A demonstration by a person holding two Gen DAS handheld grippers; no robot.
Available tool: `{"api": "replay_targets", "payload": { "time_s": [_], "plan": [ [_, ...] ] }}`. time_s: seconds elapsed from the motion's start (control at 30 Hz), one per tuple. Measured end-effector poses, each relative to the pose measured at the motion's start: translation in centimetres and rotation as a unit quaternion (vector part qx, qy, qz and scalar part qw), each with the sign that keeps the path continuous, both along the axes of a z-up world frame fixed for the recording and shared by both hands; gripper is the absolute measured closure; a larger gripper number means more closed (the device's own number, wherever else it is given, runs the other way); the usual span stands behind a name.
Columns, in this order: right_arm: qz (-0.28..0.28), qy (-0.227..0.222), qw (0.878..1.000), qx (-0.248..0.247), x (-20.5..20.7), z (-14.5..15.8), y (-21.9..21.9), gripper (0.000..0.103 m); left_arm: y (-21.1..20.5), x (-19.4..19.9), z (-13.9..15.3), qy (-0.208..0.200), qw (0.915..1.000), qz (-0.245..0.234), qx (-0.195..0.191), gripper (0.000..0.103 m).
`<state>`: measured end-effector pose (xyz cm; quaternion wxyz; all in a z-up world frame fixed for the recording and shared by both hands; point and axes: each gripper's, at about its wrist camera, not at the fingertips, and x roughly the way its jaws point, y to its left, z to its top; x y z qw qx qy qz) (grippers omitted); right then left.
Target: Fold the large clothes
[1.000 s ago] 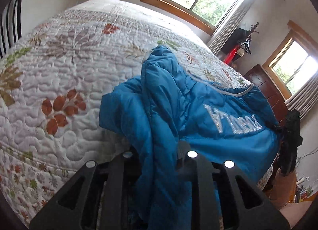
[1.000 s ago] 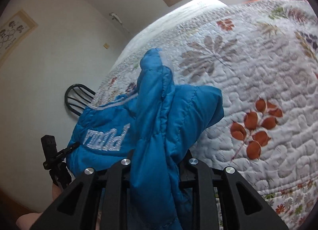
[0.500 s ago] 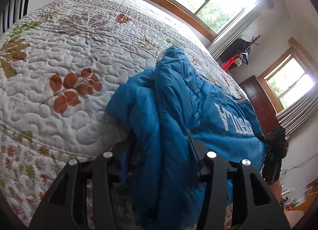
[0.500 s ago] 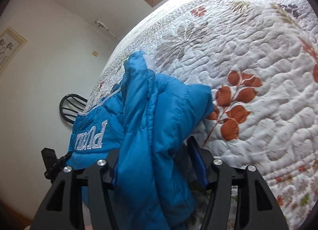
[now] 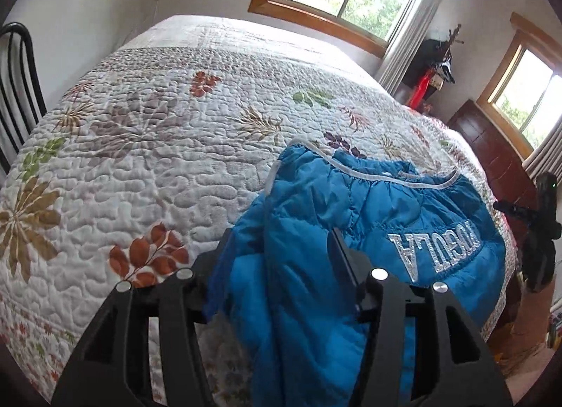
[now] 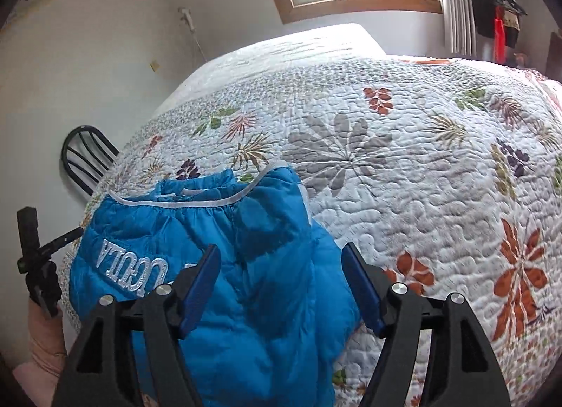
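Observation:
A blue quilted jacket [image 5: 379, 217] with silver lettering lies at the near edge of the bed, part hanging over the edge; it also shows in the right wrist view [image 6: 224, 242]. My left gripper [image 5: 281, 266] has its jaws spread with a fold of the jacket draped between them; the left finger is mostly hidden by cloth. My right gripper [image 6: 281, 284] is open, its blue pads [image 6: 200, 284] apart above the jacket, gripping nothing.
The bed has a white quilt [image 5: 158, 147] with leaf prints. A black chair [image 5: 17, 84] stands at its left side. A dark wooden dresser [image 5: 491, 147] is at the right. The other gripper shows at each view's edge [image 6: 35, 259].
Both grippers have opened and let go of the jacket, which has dropped flatter on the bed. Both views have tilted up toward the windows.

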<state>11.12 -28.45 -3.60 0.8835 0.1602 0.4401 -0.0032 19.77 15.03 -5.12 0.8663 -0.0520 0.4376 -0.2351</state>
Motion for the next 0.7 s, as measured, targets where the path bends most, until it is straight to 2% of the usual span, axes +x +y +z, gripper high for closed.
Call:
{"api": "replay_targets", "payload": {
  "time_s": [0.1, 0.17, 0.2, 0.23, 0.3, 0.33, 0.4, 0.5, 0.6, 0.7],
  "plan": [
    [0.007, 0.041, 0.999, -0.014, 3.5, -1.7, 0.1, 0.031, -1.8, 2.3, -1.2, 0.02, 0.9997, -0.007, 0.013, 0.05],
    [0.015, 0.064, 0.998, -0.01, 5.2, -3.0, 0.1, 0.034, -2.6, 3.2, -1.6, 0.026, 0.9995, -0.007, 0.013, 0.057],
    [0.023, 0.069, 0.997, -0.001, 5.7, -3.5, 0.1, 0.048, -3.1, 3.3, -1.6, 0.027, 0.9995, -0.011, 0.013, 0.067],
    [0.028, 0.073, 0.997, 0.013, 6.1, -3.9, 0.1, 0.068, -3.5, 3.3, -1.4, 0.02, 0.9995, -0.012, 0.019, 0.077],
    [0.025, 0.068, 0.997, 0.031, 6.5, -3.9, -0.3, 0.083, -4.2, 3.1, -1.0, 0.003, 0.9994, -0.015, 0.032, 0.09],
    [0.023, 0.056, 0.997, 0.041, 6.5, -3.4, -0.5, 0.087, -4.5, 3.0, -0.7, -0.005, 0.9993, -0.013, 0.034, 0.093],
    [0.016, 0.03, 0.997, 0.063, 6.4, -2.2, -1.2, 0.089, -4.7, 3.0, 0.3, -0.026, 0.9991, -0.004, 0.033, 0.094],
    [0.0, 0.001, 0.996, 0.089, 6.6, -0.9, -2.4, 0.09, -4.3, 3.6, 1.6, -0.046, 0.9988, 0.013, 0.011, 0.094],
    [-0.015, 0.019, 0.996, 0.085, 8.1, -2.1, -3.1, 0.09, -4.7, 5.3, 0.7, -0.031, 0.9991, 0.016, 0.024, 0.094],
    [-0.021, 0.062, 0.994, 0.086, 9.7, -5.6, -3.5, 0.089, -5.2, 7.2, -2.9, 0.013, 0.9985, 0.013, 0.052, 0.092]
  ]
}}
